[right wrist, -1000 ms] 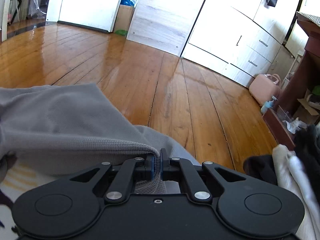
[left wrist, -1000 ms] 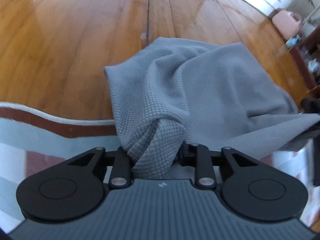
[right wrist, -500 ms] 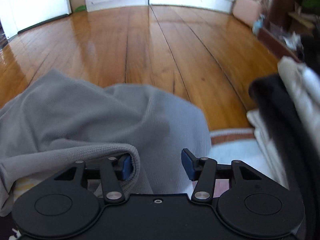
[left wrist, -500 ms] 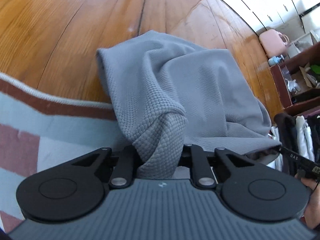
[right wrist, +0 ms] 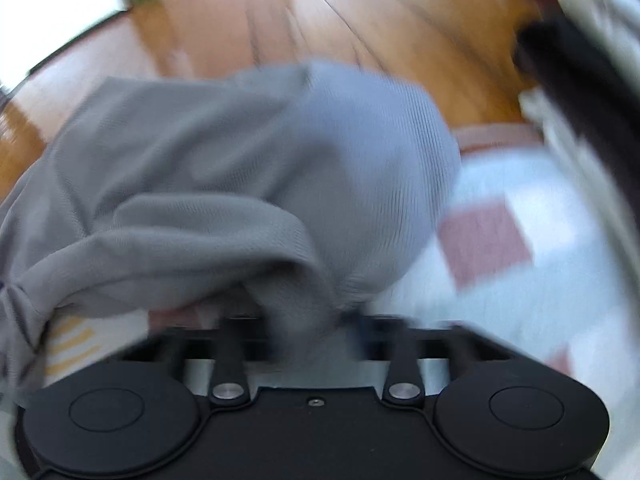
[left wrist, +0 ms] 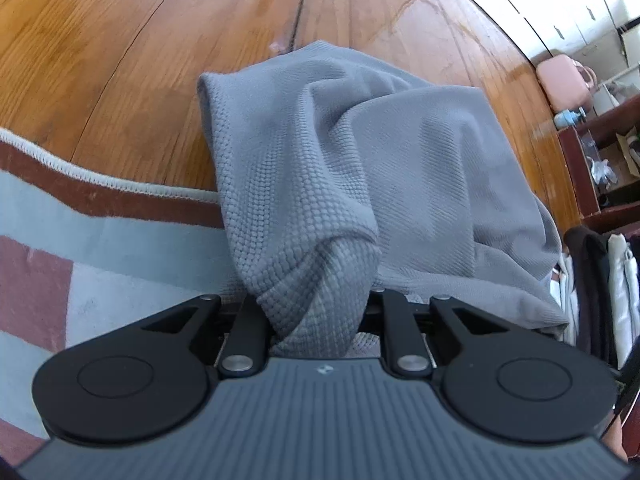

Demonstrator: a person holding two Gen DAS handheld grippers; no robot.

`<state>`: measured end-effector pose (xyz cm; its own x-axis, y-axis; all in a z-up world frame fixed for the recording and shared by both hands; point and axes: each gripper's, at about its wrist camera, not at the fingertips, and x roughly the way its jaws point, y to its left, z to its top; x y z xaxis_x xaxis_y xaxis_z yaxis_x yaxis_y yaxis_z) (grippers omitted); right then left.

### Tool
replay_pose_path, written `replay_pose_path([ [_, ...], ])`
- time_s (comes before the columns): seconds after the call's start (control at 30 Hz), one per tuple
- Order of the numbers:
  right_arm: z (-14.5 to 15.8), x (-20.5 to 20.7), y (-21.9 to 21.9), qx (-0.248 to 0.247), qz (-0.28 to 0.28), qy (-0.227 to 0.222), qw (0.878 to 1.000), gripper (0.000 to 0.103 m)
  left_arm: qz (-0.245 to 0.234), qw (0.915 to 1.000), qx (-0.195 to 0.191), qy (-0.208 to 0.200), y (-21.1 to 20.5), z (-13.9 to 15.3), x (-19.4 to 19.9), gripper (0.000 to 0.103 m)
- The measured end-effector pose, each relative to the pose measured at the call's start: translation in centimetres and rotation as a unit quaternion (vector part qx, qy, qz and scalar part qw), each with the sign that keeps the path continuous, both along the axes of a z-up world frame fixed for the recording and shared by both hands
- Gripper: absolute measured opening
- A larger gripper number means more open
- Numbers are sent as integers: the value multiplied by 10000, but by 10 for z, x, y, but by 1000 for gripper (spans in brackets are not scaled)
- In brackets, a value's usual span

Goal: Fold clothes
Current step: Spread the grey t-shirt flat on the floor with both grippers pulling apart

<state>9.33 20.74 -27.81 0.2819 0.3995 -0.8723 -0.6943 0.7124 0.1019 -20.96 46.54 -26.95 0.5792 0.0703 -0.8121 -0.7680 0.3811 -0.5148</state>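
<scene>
The left gripper (left wrist: 316, 312) is pinching a thick bunched fold of the grey waffle-knit garment (left wrist: 360, 168), its two black fingers (left wrist: 246, 332) pressing in on either side of the wad. From that grip the cloth is rising and spreading away from the camera, draping partly over the striped rug in pale blue and brick red with a whitish edge (left wrist: 100, 216) and partly over the glossy orange-brown wooden plank floor (left wrist: 140, 40) beyond it. To the right of the garment, a pile of black and white clothes (left wrist: 600, 280) is lying at the frame's edge. Farther right and far off, a pale pink bag (left wrist: 564, 80) is sitting near white cabinets (left wrist: 580, 20), beside a dark red-brown shelf unit (left wrist: 592, 168).

The right wrist view is heavily blurred. There the right gripper (right wrist: 312, 340) is sitting with its jaws spread well apart, and a hanging fold of the same grey garment (right wrist: 260, 168) is drooping down into the gap between them; whether the cloth is touching either finger I cannot tell through the blur. The garment is bulging in a rounded heap just in front of this gripper, over the rug (right wrist: 520, 200), with the wooden floor (right wrist: 320, 20) behind and the dark clothing pile (right wrist: 580, 80) at the far right.
</scene>
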Motion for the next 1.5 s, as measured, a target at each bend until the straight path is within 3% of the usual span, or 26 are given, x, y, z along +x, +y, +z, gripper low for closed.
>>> replay_pose_path([
  [0.03, 9, 0, -1, 93, 46, -295, 9995, 12, 32, 10000, 20, 4, 1, 0, -1, 16],
  [0.07, 18, -1, -1, 186, 93, -590, 9980, 11, 52, 9997, 249, -45, 0, 7, -2, 4],
  [0.1, 27, -2, -2, 270, 140, -869, 9958, 11, -18, 9974, 680, -228, -5, 24, -4, 4],
  [0.13, 27, -4, -4, 248, 192, -924, 9952, 11, -86, 9933, 1074, -415, -10, 41, -7, 4],
  [0.23, 30, -12, -11, 180, 348, -1088, 9933, 11, -249, 9806, 1672, -994, -23, 81, -20, 4],
  [0.3, 31, -17, -15, 134, 452, -1197, 9917, 11, -207, 9859, 1457, -793, -21, 72, -21, 4],
  [0.43, 34, -28, -23, 43, 659, -1413, 9878, 11, -272, 9971, 705, 23, -14, 33, -9, 7],
  [0.5, 36, -33, -28, -3, 762, -1521, 9854, 11, -295, 9979, 520, 256, -15, 23, -3, 16],
  [0.57, 31, -38, -31, -94, 853, -1561, 9840, 11, -303, 9979, 427, 393, -17, 13, 0, 43],
  [0.6, 27, -37, -30, -174, 894, -1561, 9835, 11, -307, 9977, 380, 461, -17, 8, 2, 49],
  [0.63, 24, -35, -29, -255, 934, -1564, 9829, 12, -309, 9976, 352, 508, -17, 4, 3, 45],
  [0.67, 22, -30, -24, -343, 963, -1610, 9816, 22, -300, 9977, 420, 446, -15, 4, 3, 27],
  [0.7, 20, -24, -20, -430, 993, -1656, 9802, 25, -307, 9975, 510, 381, -13, 5, 4, 7],
  [0.73, 19, -19, -14, -507, 1028, -1697, 9788, 24, -400, 9962, 714, 307, -6, 14, 10, 4],
  [0.77, 25, -9, -4, -419, 1148, -1670, 9784, 8, -492, 9939, 955, 242, 1, 25, 16, 3],
  [0.83, 38, 10, 18, -236, 1380, -1626, 9767, 8, -489, 9818, 1825, 208, 30, 70, 35, 3],
  [0.9, 83, 29, 56, 138, 1432, -1920, 9708, 7, -330, 9628, 2677, 147, 65, 123, 56, 3],
  [0.97, 142, 36, 81, 783, 1293, -2430, 9582, 7, 157, 9438, 3292, -248, 98, 198, 61, 3],
  [1.0, 179, 35, 87, 1223, 1134, -2773, 9462, 7, 396, 9295, 3637, -477, 106, 237, 60, 3],
  [1.1, 288, 30, 107, 2504, 642, -3744, 8905, 7, 943, 8617, 4823, -1267, 79, 344, 25, 3],
  [1.17, 329, 4, 94, 3044, 479, -4462, 8402, 7, 1211, 8331, 5126, -1688, 51, 381, -12, 3],
  [1.23, 335, -11, 74, 3171, 502, -4677, 8235, 7, 1362, 8175, 5244, -1952, 21, 391, -50, 4],
  [1.27, 338, -19, 64, 3234, 513, -4783, 8148, 7, 1367, 8190, 5195, -2016, 6, 387, -62, 4],
  [1.33, 342, -34, 44, 3340, 539, -4975, 7987, 8, 1214, 8473, 4779, -1975, -13, 361, -80, 6],
  [1.43, 290, -24, 33, 2672, 741, -4484, 8497, 8, 1113, 9172, 3562, -1396, -18, 281, -88, 11],
  [1.5, 242, -8, 31, 2134, 849, -4029, 8860, 9, 1148, 9560, 2557, -865, -10, 211, -88, 11],
])
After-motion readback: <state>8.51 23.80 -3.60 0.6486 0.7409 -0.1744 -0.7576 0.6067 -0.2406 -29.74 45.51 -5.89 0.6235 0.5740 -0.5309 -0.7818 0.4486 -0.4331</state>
